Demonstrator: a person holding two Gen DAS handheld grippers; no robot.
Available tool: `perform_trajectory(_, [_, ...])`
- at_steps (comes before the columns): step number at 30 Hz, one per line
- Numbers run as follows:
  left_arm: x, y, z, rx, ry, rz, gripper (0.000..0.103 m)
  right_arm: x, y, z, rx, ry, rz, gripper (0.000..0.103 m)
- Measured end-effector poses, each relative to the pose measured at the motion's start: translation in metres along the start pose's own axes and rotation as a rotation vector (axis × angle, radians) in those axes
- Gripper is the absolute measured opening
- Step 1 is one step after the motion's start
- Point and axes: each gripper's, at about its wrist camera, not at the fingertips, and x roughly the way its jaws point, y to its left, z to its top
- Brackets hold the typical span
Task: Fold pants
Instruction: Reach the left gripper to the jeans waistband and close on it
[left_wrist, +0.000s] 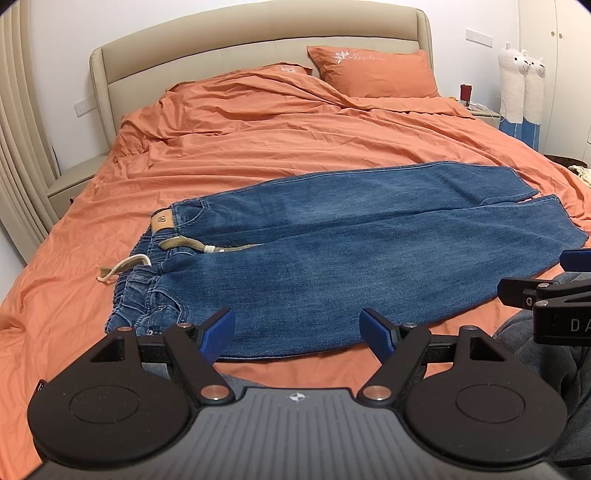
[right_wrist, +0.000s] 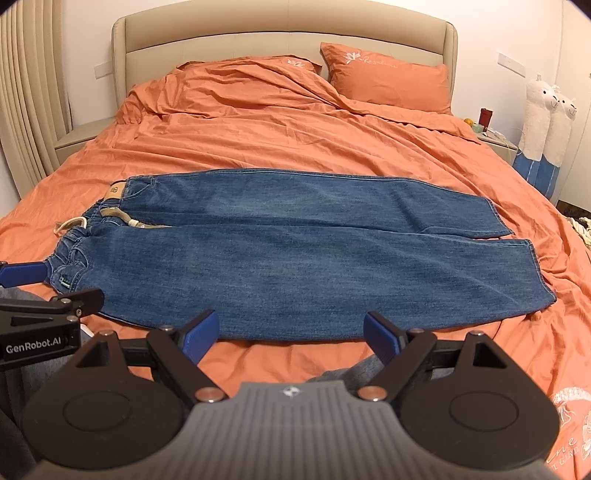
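Both my grippers, left gripper (left_wrist: 297, 334) and right gripper (right_wrist: 291, 336), hang wide open over the jeans (right_wrist: 280, 251) on the bed (right_wrist: 295, 140), holding nothing.

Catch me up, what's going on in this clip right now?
A person holds a two-finger gripper in each hand over a bed with an orange duvet. A pair of blue jeans lies spread flat across it, waistband on the left and leg hems on the right, with the legs side by side. The left gripper and the right gripper both hover open at the near edge of the jeans, touching nothing. No fold has been made yet.
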Motion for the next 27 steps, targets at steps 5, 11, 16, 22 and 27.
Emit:
perform_trajectory(5, [0.0, 0.0, 0.0, 0.003, 0.0, -0.002, 0.09, 0.0, 0.0, -0.001, -0.006, 0.001, 0.002, 0.082])
perform_trajectory(11, [-0.002, 0.026, 0.005, 0.007, -0.006, -0.014, 0.085, 0.002, -0.01, 0.0, -0.018, -0.063, 0.037, 0.082])
perform_trajectory(16, [0.015, 0.083, 0.027, -0.061, 0.0, 0.034, 0.071, 0.02, -0.031, 0.007, -0.046, -0.193, 0.06, 0.082])
perform_trajectory(22, [0.072, 0.181, 0.043, -0.287, 0.061, -0.085, 0.056, 0.075, -0.056, 0.027, 0.044, -0.189, 0.119, 0.082])
perform_trajectory(27, [0.135, 0.241, 0.037, -0.42, 0.113, -0.127, 0.056, 0.117, -0.067, 0.034, 0.131, -0.168, 0.182, 0.082])
